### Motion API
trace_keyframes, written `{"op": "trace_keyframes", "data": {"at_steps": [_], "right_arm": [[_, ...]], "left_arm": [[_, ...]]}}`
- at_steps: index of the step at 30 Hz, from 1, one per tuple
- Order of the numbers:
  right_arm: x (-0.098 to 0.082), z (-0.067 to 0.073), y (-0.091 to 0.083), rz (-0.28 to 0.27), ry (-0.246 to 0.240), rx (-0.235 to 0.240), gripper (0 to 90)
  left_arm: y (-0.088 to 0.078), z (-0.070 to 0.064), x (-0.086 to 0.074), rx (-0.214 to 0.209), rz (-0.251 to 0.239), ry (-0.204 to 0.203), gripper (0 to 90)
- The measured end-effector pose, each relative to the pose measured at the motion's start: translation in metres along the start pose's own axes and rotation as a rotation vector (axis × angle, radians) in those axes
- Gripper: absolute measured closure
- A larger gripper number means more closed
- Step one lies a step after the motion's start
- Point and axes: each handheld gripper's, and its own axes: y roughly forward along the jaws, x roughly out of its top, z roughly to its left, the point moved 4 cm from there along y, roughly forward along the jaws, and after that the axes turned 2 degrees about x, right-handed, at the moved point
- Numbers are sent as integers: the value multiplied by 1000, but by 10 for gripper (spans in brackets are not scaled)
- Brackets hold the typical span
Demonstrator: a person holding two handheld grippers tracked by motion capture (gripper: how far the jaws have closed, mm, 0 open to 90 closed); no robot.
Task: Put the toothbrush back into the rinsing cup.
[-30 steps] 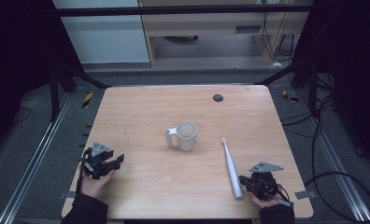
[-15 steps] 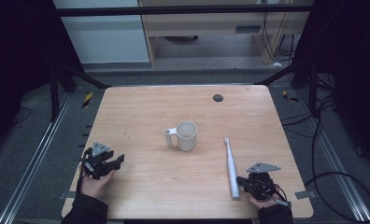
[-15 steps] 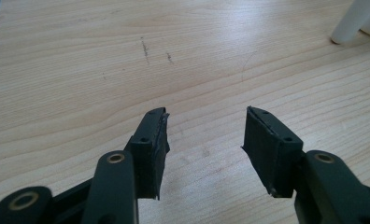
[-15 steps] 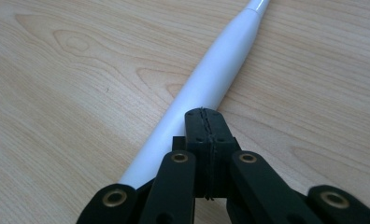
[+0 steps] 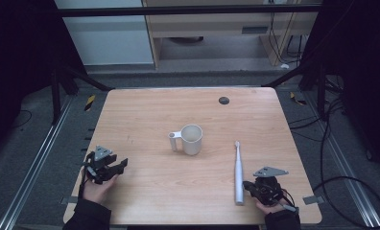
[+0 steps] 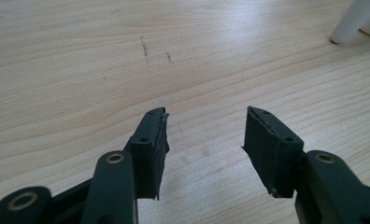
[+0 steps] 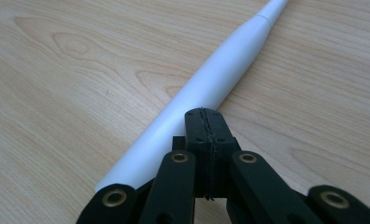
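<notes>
We see the right hand-held gripper (image 7: 205,116) clenched, its two black pads pressed flat together with nothing between them, their tips touching the side of the long white plastic electric toothbrush (image 7: 206,88), which lies flat on the light wooden tabletop (image 5: 145,110) and stretches ahead of the tips. The left hand-held gripper (image 6: 206,135) is released, its pads well apart over bare wood. Ahead of it and to its right stands the white ceramic mug (image 5: 190,139).
</notes>
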Motion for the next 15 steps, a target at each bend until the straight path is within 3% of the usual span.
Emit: {"op": "trace_keyframes", "data": {"at_steps": [9,15], "right_arm": [[8,-6,-1,-32,5,-34,900],[24,-8,6,-60,10,-58,900]], "left_arm": [[0,0,0,1,-2,-1,484],[1,0,0,1,0,-1,484]]}}
